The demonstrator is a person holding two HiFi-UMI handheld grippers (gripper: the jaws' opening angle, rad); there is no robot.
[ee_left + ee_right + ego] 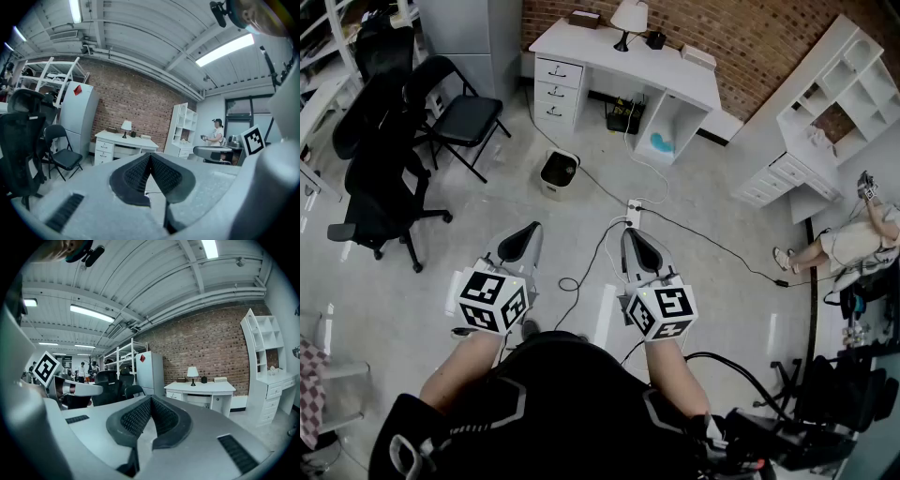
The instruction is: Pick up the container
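A small open bin (559, 172), white outside and dark inside, stands on the floor in front of the white desk (619, 52); it is the only container-like thing I see. My left gripper (522, 234) and right gripper (635, 236) are held side by side above the floor, well short of the bin. In the left gripper view the left gripper (150, 157) has its dark ribbed pads pressed together with nothing between them. The right gripper (151, 399) looks the same in its own view. The bin shows in neither gripper view.
A black folding chair (455, 117) and an office chair (380, 178) stand at the left. Cables (675, 225) and a power strip (633, 214) lie on the floor ahead. A white shelf unit (834, 103) and a person (844, 244) are at the right.
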